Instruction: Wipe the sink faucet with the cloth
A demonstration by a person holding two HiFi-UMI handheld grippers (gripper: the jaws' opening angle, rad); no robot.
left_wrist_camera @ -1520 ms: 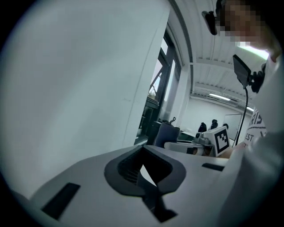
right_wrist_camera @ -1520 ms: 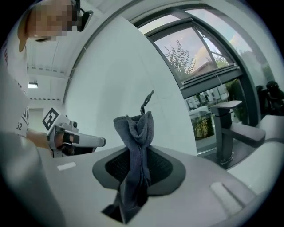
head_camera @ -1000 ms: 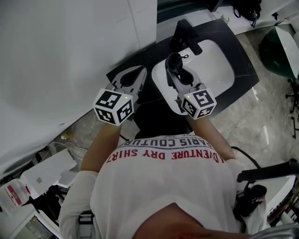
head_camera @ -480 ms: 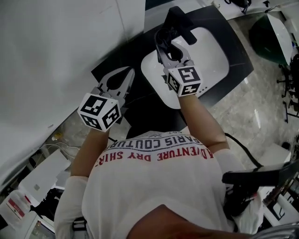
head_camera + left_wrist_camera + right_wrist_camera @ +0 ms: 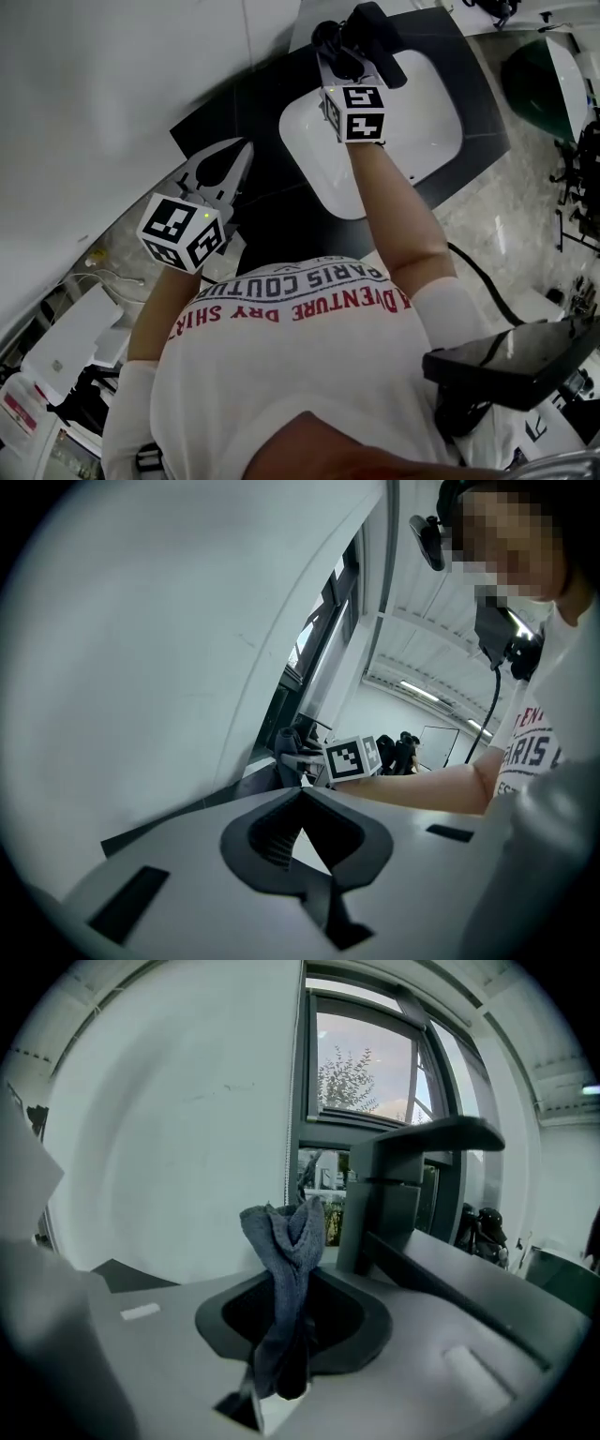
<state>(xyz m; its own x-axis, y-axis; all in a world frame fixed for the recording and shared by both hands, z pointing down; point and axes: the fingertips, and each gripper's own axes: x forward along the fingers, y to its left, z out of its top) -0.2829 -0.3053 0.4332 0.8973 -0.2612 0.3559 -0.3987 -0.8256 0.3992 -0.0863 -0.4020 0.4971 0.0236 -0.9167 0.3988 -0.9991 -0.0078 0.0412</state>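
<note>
Cloth bunched in the right gripper, just beside the faucet.

The grey cloth (image 5: 284, 1241) is pinched in the right gripper's (image 5: 339, 54) clenched jaws. Its folded end stands proud, so fabric rather than plastic would meet the dark faucet (image 5: 412, 1185) above the white sink (image 5: 427, 122). The left gripper (image 5: 240, 152) hangs well apart over the black counter (image 5: 281, 206), jaws closed on nothing, likely to keep clear.

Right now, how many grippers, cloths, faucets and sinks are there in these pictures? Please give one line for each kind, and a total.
Grippers: 2, the left gripper and the right gripper
Grey cloth: 1
Black faucet: 1
White sink: 1
Total: 5
</note>
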